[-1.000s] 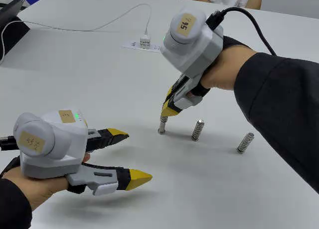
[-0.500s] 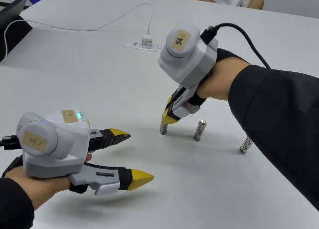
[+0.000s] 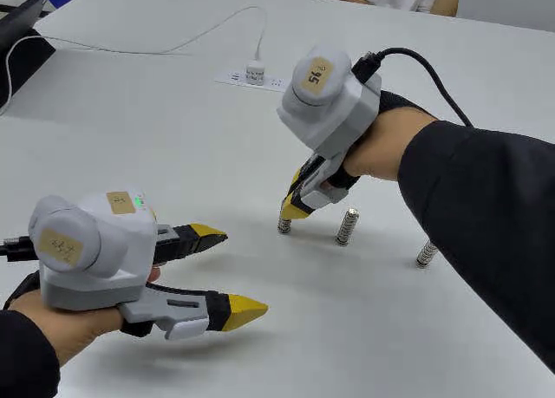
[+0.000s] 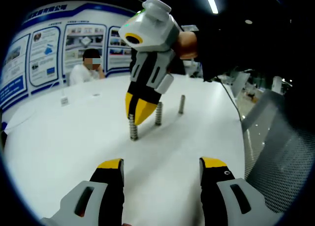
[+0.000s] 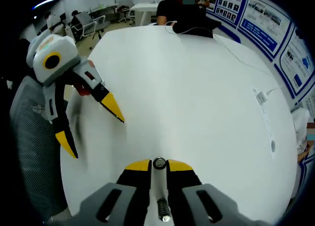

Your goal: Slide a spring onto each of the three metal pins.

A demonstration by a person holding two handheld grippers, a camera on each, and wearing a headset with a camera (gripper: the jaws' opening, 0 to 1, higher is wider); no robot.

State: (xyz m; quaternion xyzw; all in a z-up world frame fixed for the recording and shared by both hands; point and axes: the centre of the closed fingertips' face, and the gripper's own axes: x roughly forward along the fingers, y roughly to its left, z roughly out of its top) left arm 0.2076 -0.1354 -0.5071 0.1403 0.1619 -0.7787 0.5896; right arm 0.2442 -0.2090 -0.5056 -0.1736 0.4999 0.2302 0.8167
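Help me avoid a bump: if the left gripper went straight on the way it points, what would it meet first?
Probably the nearest pin, held in the right gripper. The left gripper looks across the table toward them; depth is unclear, so it could pass beside.
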